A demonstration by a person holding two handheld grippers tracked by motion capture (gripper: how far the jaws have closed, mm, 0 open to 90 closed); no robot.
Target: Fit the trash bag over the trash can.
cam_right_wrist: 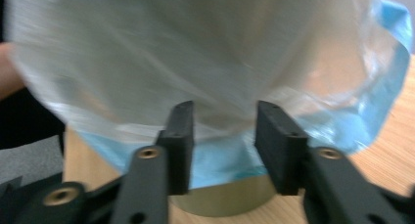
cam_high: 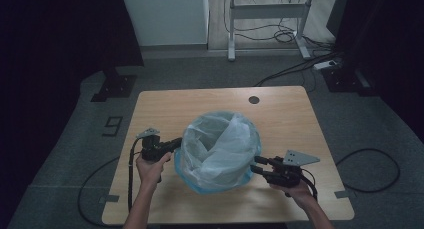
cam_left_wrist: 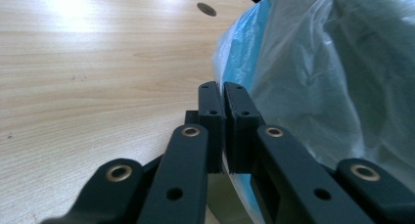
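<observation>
While the bin (cam_high: pixel 220 181) stands near the middle of the wooden table (cam_high: pixel 280 114), toward the person's edge, a translucent bag (cam_high: pixel 217 146) with a blue hem billows over its mouth and hides most of its wall. In the right gripper view the bag's blue hem hangs just above a band of the bin's dull wall (cam_right_wrist: pixel 222 202).

At the bag's left flank the left gripper (cam_high: pixel 176 143) has its jaws pressed together; in the left gripper view a fold of the thin film (cam_left_wrist: pixel 230 72) seems to run down between them, so it is pinching the bag. On the other side the right gripper (cam_high: pixel 256 164) has its jaws standing apart, with the bag's lower edge just beyond the tips and nothing pressed between the pads.

A round dark grommet (cam_high: pixel 254 99) sits in the tabletop well behind the bin. On the floor beyond the table stand a white desk frame (cam_high: pixel 267 11), loose cables (cam_high: pixel 285 36) and a power strip (cam_high: pixel 327 64).
</observation>
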